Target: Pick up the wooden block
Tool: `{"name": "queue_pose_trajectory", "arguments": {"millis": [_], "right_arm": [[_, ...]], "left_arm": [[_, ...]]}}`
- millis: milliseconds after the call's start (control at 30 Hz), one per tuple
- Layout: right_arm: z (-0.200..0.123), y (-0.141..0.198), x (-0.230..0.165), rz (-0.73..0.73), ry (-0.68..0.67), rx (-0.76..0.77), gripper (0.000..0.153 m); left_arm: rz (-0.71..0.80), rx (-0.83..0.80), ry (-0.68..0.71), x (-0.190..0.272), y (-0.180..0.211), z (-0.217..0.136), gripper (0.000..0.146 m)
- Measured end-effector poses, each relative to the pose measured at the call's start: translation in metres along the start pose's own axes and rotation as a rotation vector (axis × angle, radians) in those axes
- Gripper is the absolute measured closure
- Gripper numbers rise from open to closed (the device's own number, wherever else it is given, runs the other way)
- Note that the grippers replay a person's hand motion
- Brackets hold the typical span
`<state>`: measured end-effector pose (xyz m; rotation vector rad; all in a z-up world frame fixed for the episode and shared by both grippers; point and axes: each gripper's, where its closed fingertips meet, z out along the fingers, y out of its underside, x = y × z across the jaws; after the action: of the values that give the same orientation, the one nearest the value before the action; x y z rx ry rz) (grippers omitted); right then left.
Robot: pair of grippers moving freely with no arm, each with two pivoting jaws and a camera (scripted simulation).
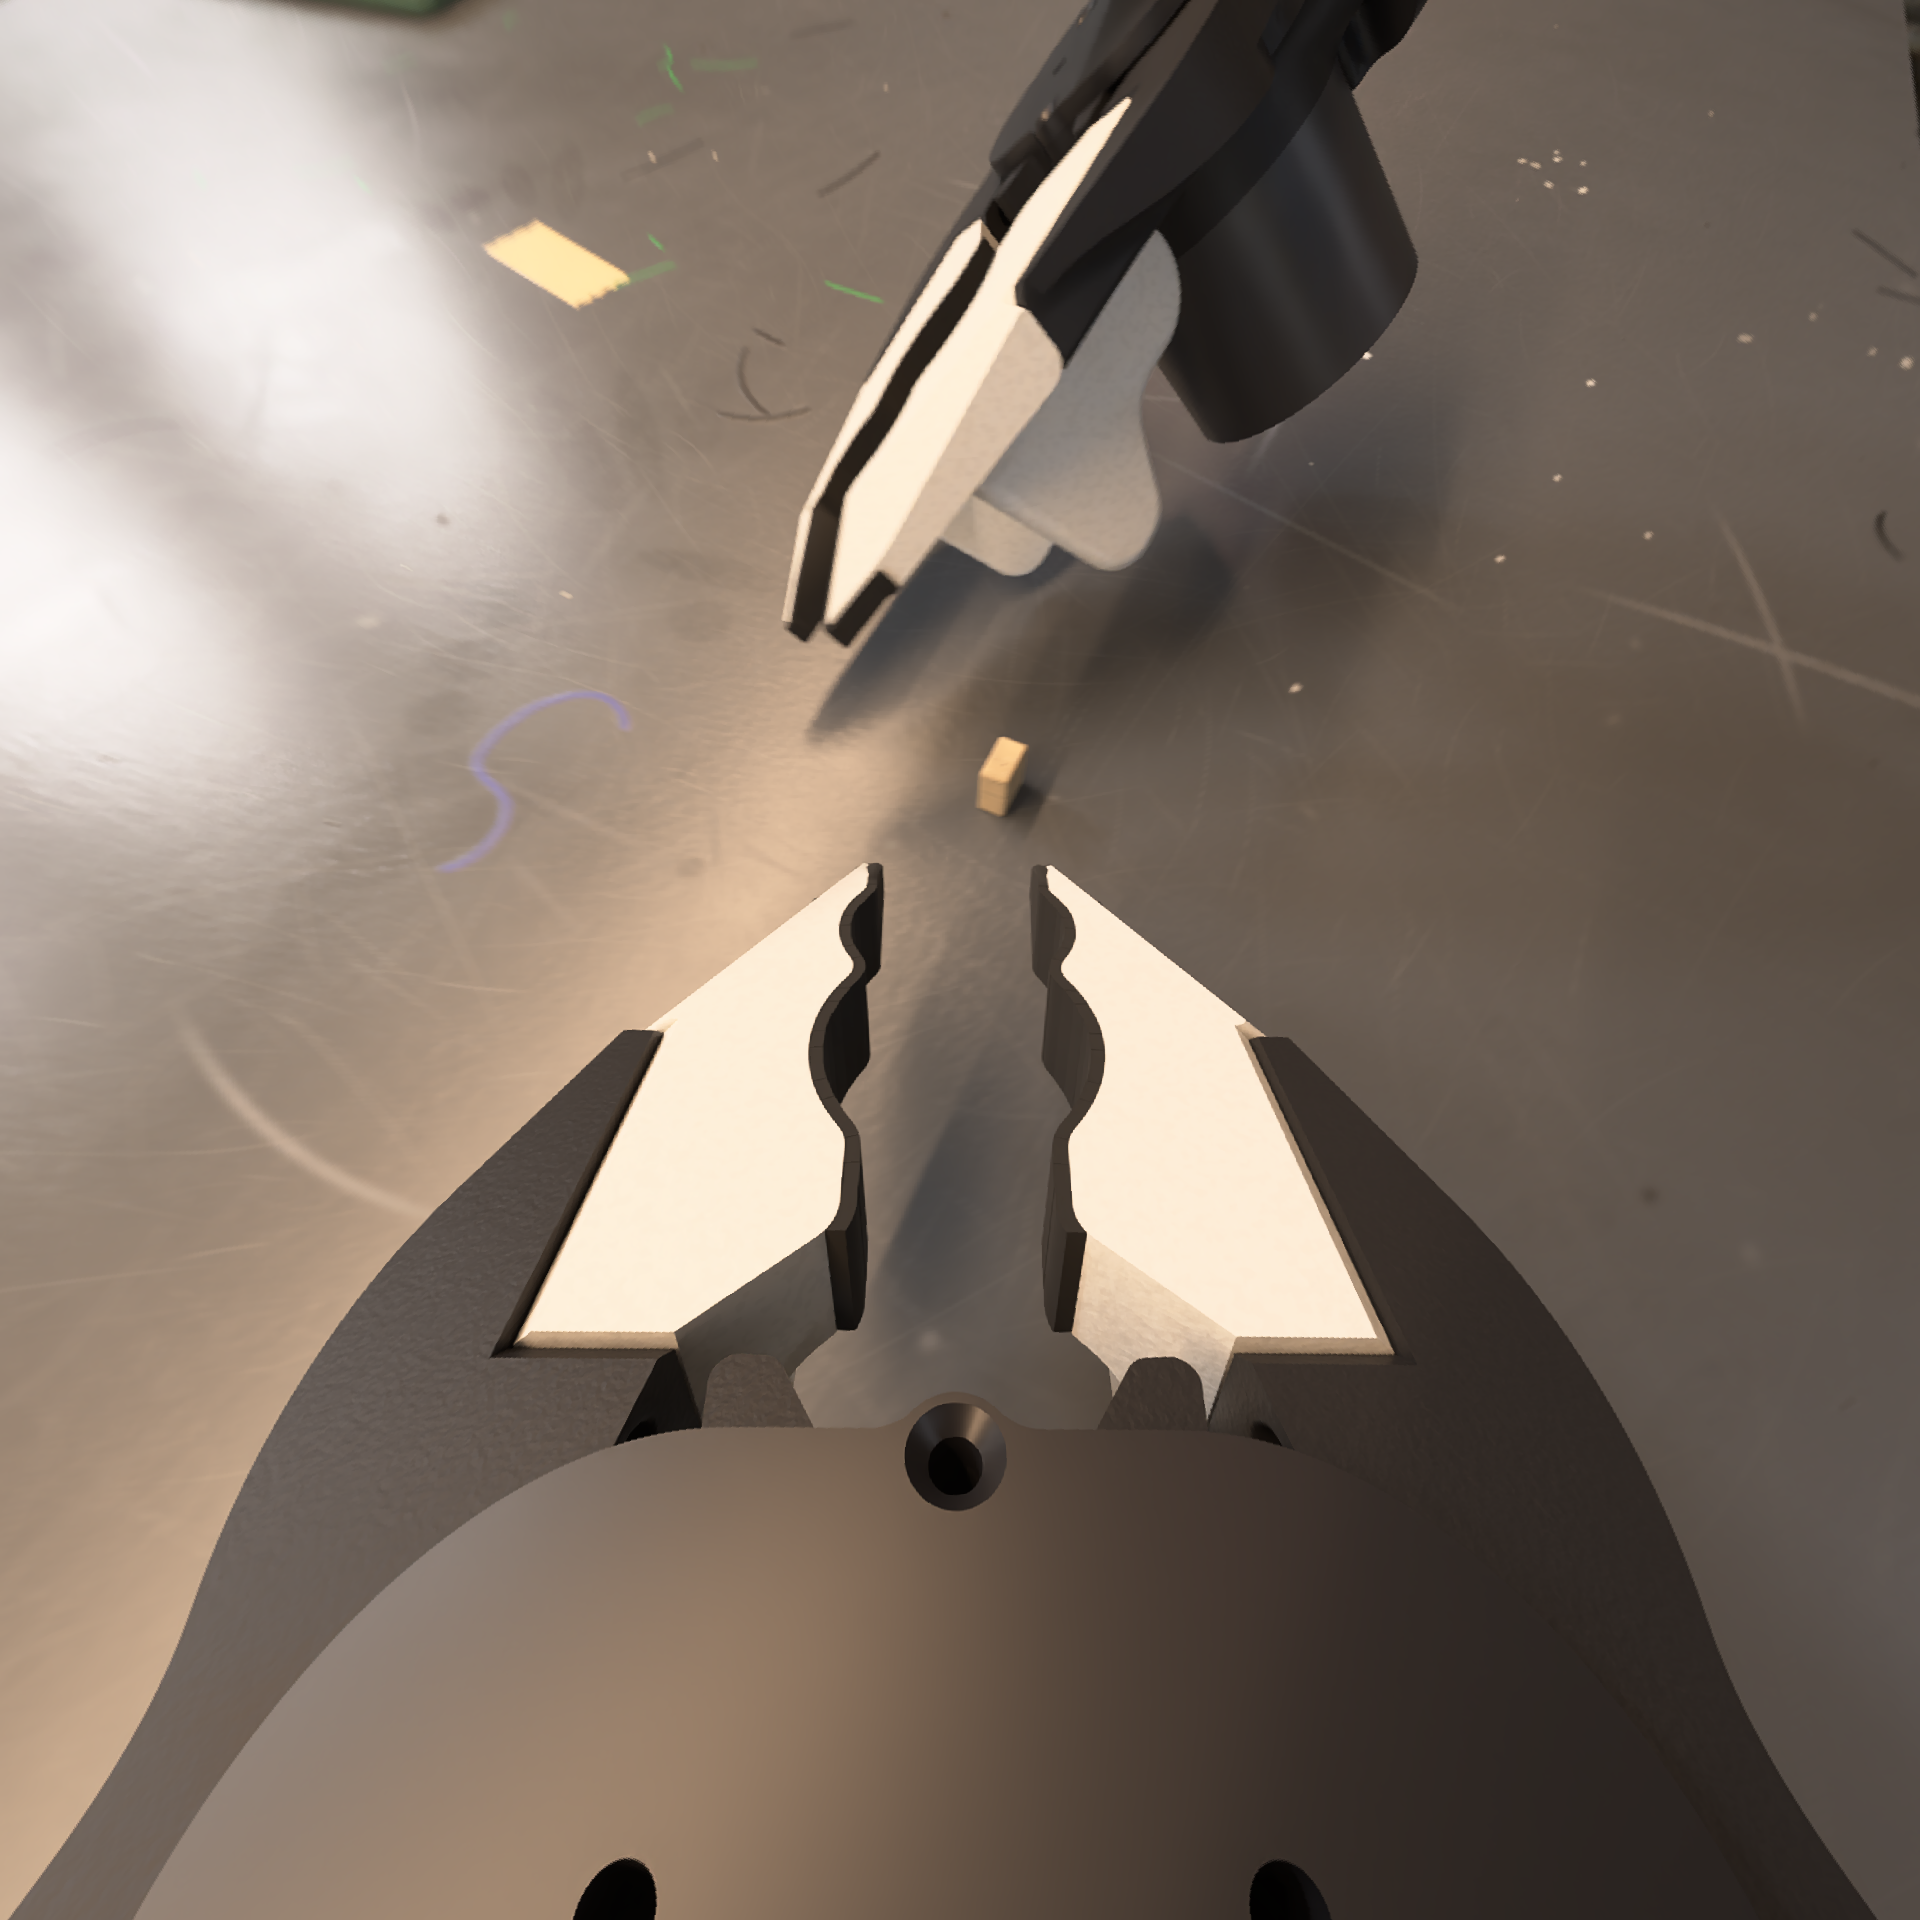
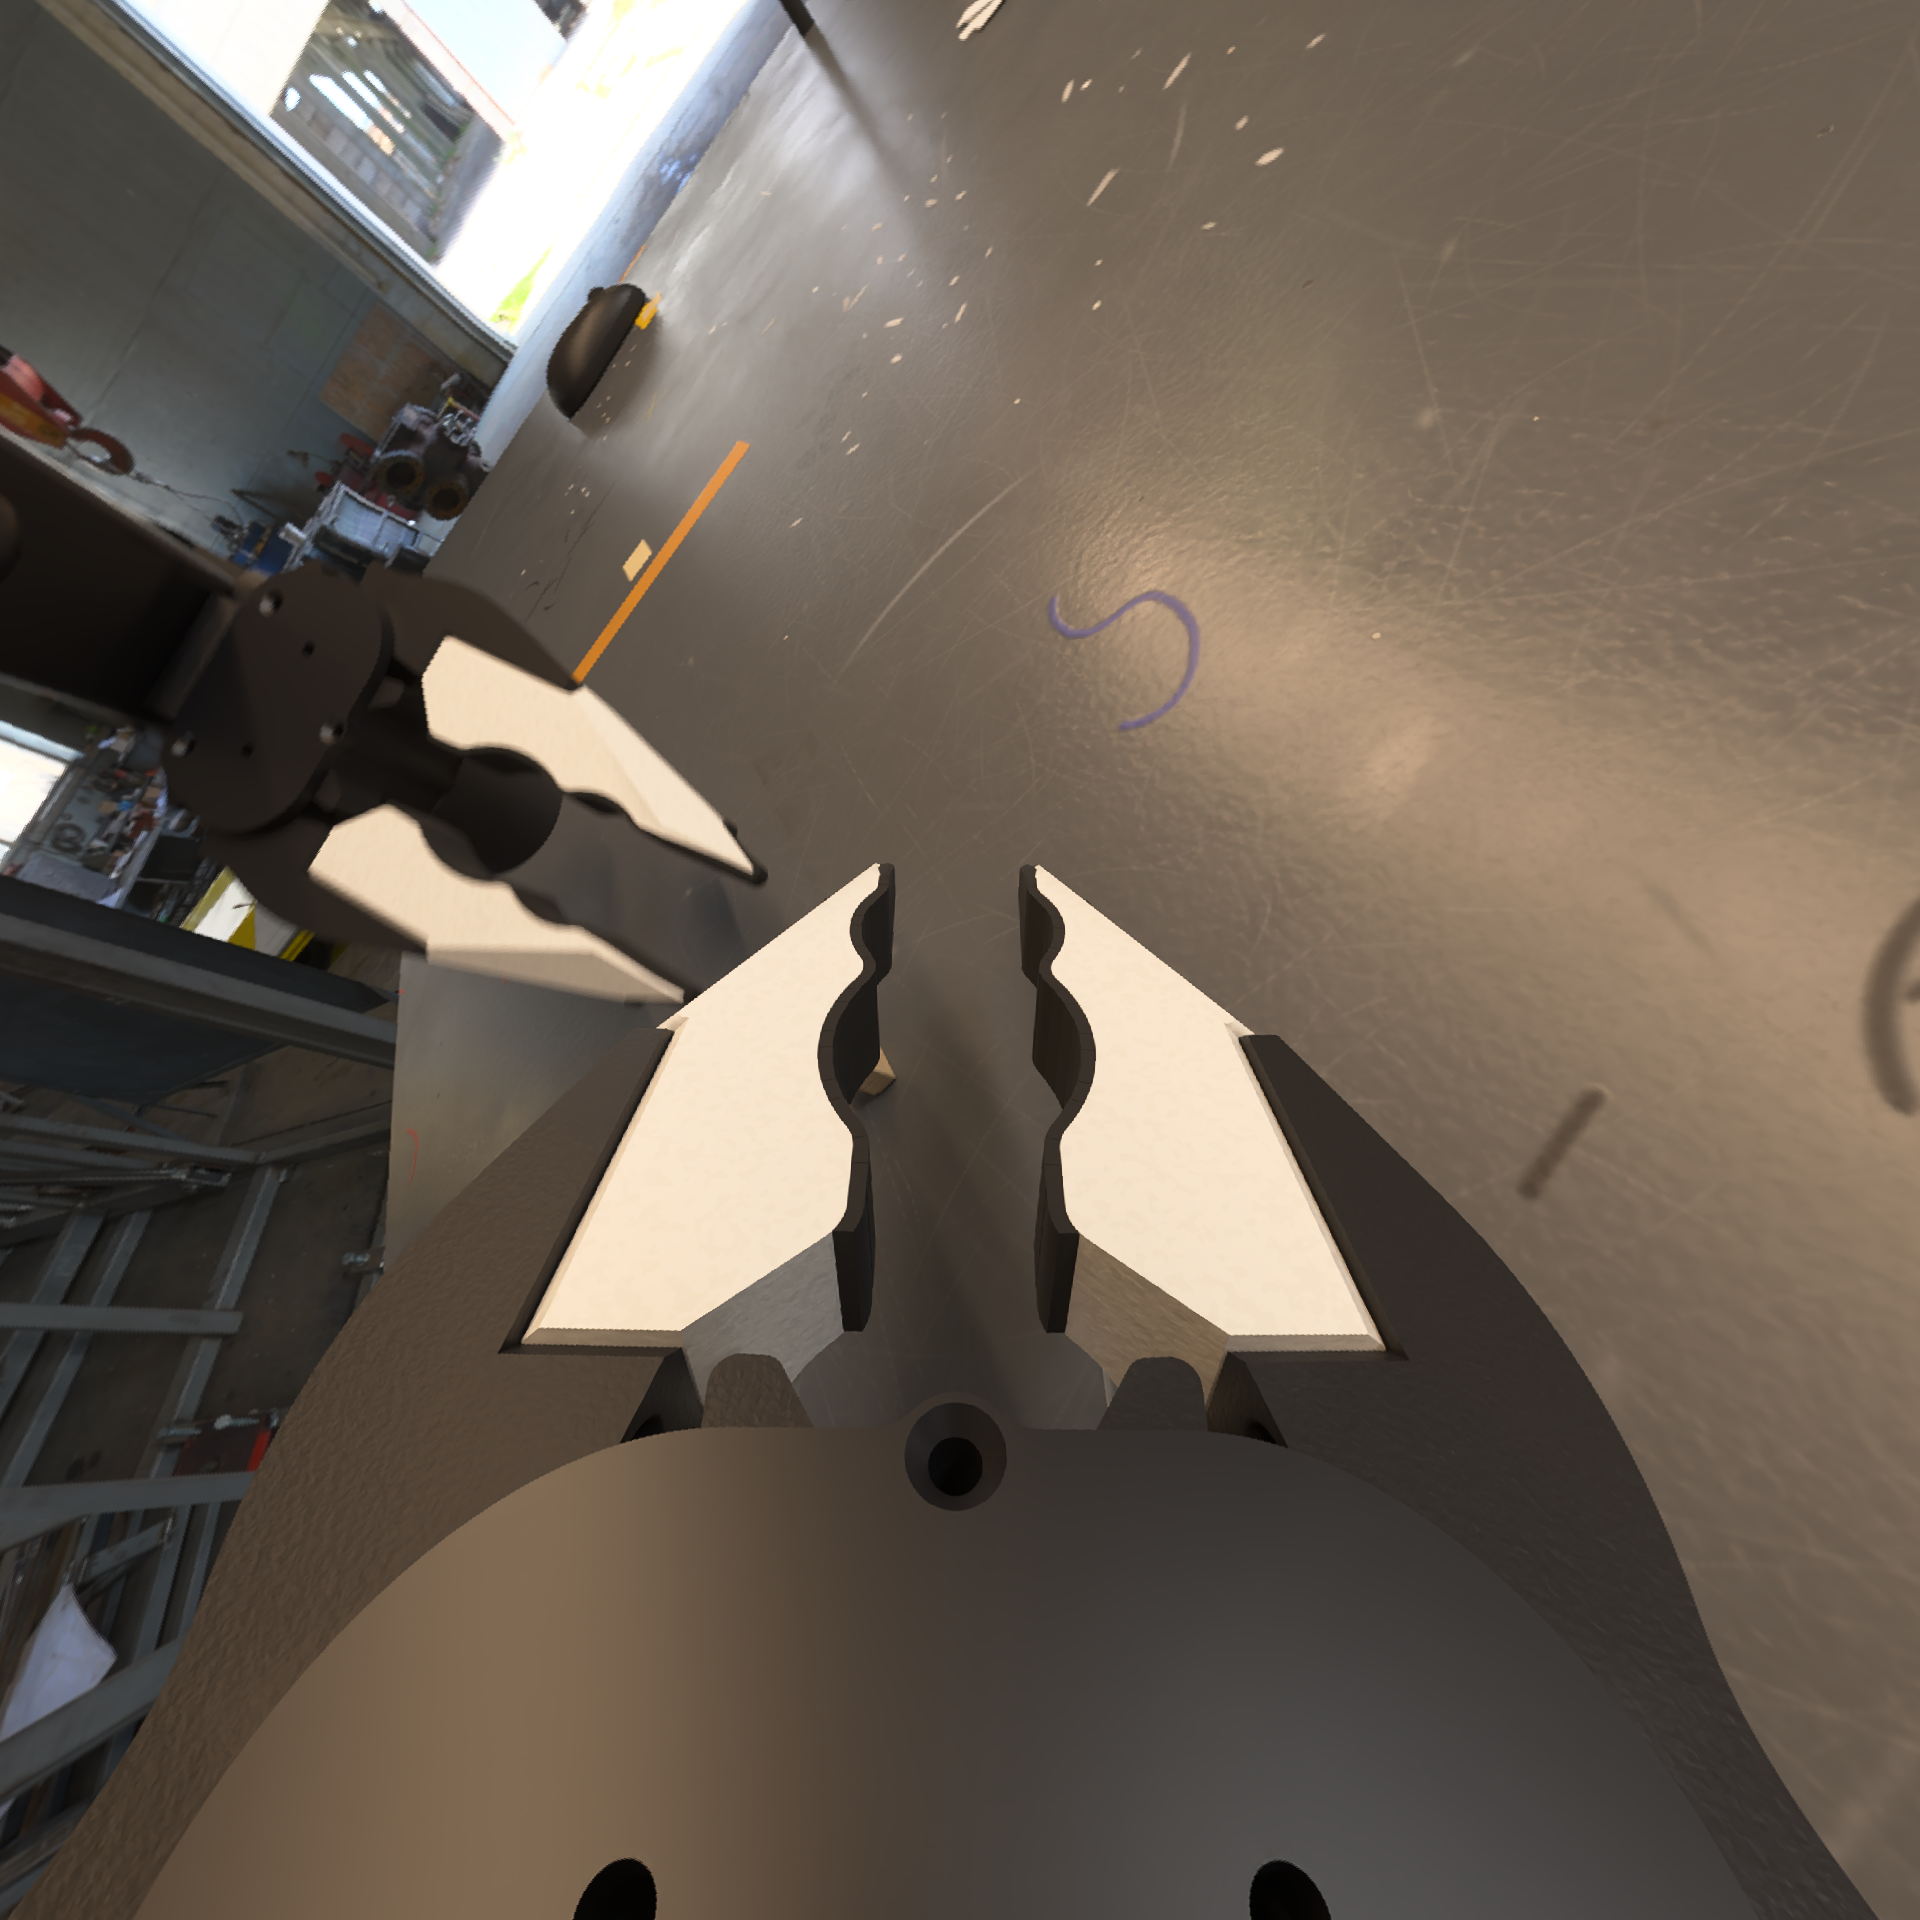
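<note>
Small wooden block (image 1: 1003, 775) resting on the scuffed grey table (image 1: 1455, 935), just ahead of the left gripper (image 1: 956, 883) with jaws parted and empty, right gripper (image 2: 956, 883) above it, jaws likewise apart, purple scribble (image 1: 520, 779) nearby

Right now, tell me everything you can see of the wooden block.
The wooden block is a small, pale tan piece with flat faces and square edges, looking like unfinished light wood. It stands on the scratched grey table, untouched, casting a short shadow. It lies just ahead of the open left gripper, slightly right of its gap. In the right wrist view only a corner peeks out beside one of the right gripper's fingers.
</note>
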<state>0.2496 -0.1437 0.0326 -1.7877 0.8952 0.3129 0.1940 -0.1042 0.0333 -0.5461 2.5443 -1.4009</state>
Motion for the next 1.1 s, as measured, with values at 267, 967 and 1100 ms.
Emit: {"name": "queue_pose_trajectory", "arguments": {"millis": [267, 967, 1100], "right_arm": [[-0.003, -0.002, -0.001, 0.011, 0.002, 0.034, 0.129], [-0.015, -0.01, 0.003, -0.006, 0.026, 0.099, 0.129], [-0.017, -0.012, 0.005, -0.02, 0.047, 0.114, 0.129]], "left_arm": [[-0.1, -0.079, -0.138, 0.014, 0.002, 0.03, 0.114], [0.349, -0.169, 0.237, 0.005, -0.002, 0.048, 0.124], [0.374, -0.155, 0.222, 0.012, -0.001, 0.049, 0.14]]}}
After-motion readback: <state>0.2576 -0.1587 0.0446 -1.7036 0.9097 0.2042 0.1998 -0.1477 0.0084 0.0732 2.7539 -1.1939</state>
